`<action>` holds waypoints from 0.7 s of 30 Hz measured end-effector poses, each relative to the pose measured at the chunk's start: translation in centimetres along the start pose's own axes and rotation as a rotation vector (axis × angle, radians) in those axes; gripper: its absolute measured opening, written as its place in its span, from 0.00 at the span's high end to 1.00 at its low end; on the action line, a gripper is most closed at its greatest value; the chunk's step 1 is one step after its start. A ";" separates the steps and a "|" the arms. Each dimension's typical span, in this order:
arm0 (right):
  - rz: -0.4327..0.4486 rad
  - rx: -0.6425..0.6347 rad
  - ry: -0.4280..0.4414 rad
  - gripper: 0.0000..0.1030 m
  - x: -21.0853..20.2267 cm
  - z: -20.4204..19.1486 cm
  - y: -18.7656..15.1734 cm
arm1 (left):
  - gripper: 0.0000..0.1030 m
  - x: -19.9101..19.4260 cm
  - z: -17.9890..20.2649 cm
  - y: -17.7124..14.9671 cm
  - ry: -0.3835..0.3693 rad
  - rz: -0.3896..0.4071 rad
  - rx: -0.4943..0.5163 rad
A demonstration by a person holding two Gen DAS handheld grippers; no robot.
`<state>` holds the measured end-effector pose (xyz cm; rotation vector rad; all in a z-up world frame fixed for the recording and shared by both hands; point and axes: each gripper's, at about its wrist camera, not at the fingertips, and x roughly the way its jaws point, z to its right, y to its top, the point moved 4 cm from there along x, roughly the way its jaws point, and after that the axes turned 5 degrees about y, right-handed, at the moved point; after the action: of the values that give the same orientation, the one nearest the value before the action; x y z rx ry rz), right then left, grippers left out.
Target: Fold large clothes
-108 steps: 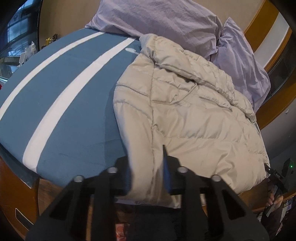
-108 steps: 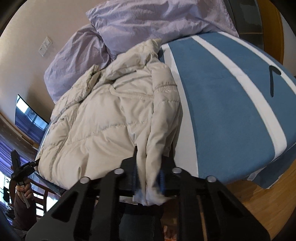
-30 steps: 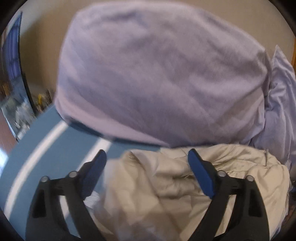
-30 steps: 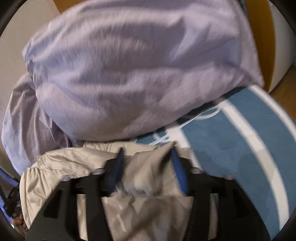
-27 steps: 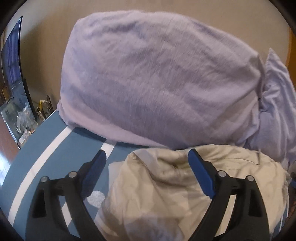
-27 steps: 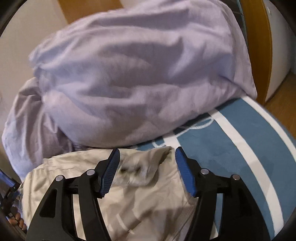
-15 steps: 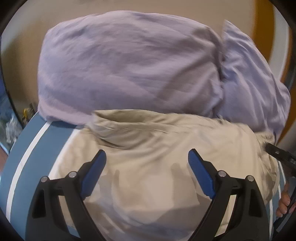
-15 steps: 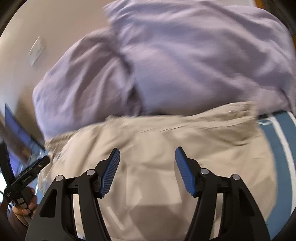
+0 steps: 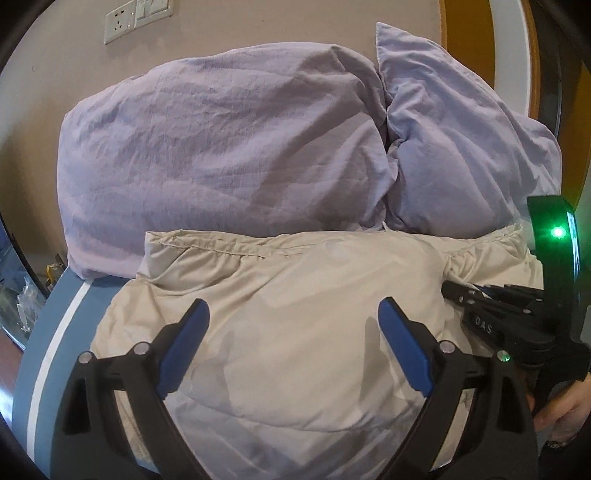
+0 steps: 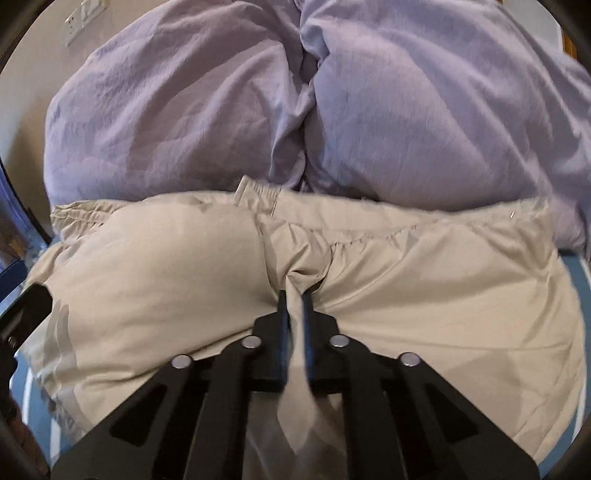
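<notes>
A beige puffer jacket (image 9: pixel 295 295) lies folded over on the blue striped bed, its top edge against the lilac pillows; it fills the lower half of the right wrist view (image 10: pixel 166 266). My left gripper (image 9: pixel 293 314) is open and empty just above the jacket's middle. My right gripper (image 10: pixel 294 295) is shut on a pinch of the jacket's fabric near its middle fold. The right gripper's black body with a green light shows at the right edge of the left wrist view (image 9: pixel 517 317).
Two lilac pillows (image 9: pixel 229 147) (image 9: pixel 458 147) lean on the beige wall behind the jacket. The blue bedspread with a white stripe (image 9: pixel 55 350) shows at the left. A wall socket plate (image 9: pixel 136 16) sits above the pillows.
Both grippers pulled back from the pillows over the folded jacket. The right gripper, open half a second ago, has shut on the jacket's fabric. The left gripper stays open.
</notes>
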<state>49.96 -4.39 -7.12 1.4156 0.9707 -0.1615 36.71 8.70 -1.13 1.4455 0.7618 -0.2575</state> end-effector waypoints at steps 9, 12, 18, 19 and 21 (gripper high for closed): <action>0.013 0.063 -0.057 0.96 3.7 1.3 1.9 | 0.10 1.9 -0.7 0.5 0.016 -0.009 -0.047; 0.015 0.066 -0.062 0.96 4.5 1.6 1.8 | 0.10 2.8 -0.6 0.5 0.033 -0.011 -0.041; 0.016 0.087 -0.049 0.96 4.9 2.3 1.6 | 0.09 6.1 -1.2 0.2 0.131 -0.035 -0.022; 0.017 0.087 -0.047 0.95 4.8 2.3 1.4 | 0.09 6.9 -1.3 0.0 0.144 -0.051 -0.020; 0.020 0.092 -0.037 0.94 4.8 2.1 1.2 | 0.07 8.1 -1.4 -0.3 0.172 -0.072 -0.017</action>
<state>54.70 -3.87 -9.62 1.5011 0.9285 -0.2196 42.14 12.24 -6.25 1.4384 0.9546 -0.1826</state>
